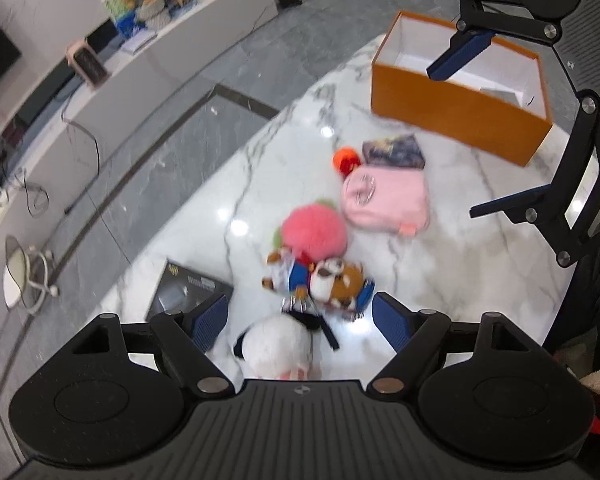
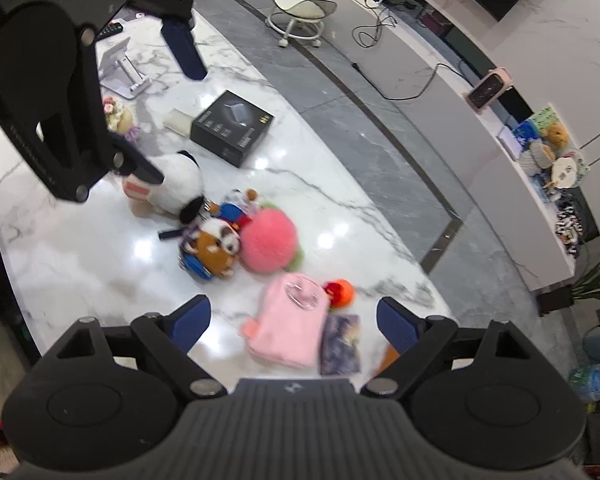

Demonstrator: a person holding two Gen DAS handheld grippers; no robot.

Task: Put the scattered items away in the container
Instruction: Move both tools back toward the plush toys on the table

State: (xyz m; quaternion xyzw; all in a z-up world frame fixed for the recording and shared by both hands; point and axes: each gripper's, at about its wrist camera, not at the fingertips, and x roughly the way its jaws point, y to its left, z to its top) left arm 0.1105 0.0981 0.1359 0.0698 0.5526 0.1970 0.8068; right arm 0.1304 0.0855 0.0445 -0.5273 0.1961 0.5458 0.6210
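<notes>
Bench (image 1: 440,240) is sitting white and marbled, carrying everything; nothing looks tidied yet. Orange container (image 1: 452,120) is standing at the far end of it in the left wrist view, lid off; the white inside that is showing is looking bare. Right wrist view is not showing it clearly.

Items waiting, big to small:
- white plush dog (image 2: 176,188) is lying nearest the left gripper (image 1: 300,320), right under its spread jaws, not yet touched by the pads as far as I can tell.
- black box (image 2: 232,128) is sitting near the bench edge, apart from the pile.
- pink pouch (image 2: 288,324) is lying between the right gripper's fingers in its own view, but below them, no contact.
- pink round plush (image 1: 314,232) is resting against the brown-and-white plush (image 1: 336,280), with a small blue-clad plush (image 2: 232,210) touching both.
- dark patterned packet (image 1: 394,152) is lying just beside the pouch, on the container side.
- orange ball toy (image 1: 346,159) is touching the pouch's corner.
- small flowery plush (image 2: 118,114) is sitting off to the side by a metal stand (image 2: 120,72); unclear whether it counts.

Right gripper (image 2: 294,324) is hanging released, jaws wide, holding nothing. Left gripper is likewise spread and empty.

Judging progress: at the start, every item still out. Likely first picks are the dog for the left, the pouch for the right. Frames are motion-blurred, so fine contact is hard to call.
</notes>
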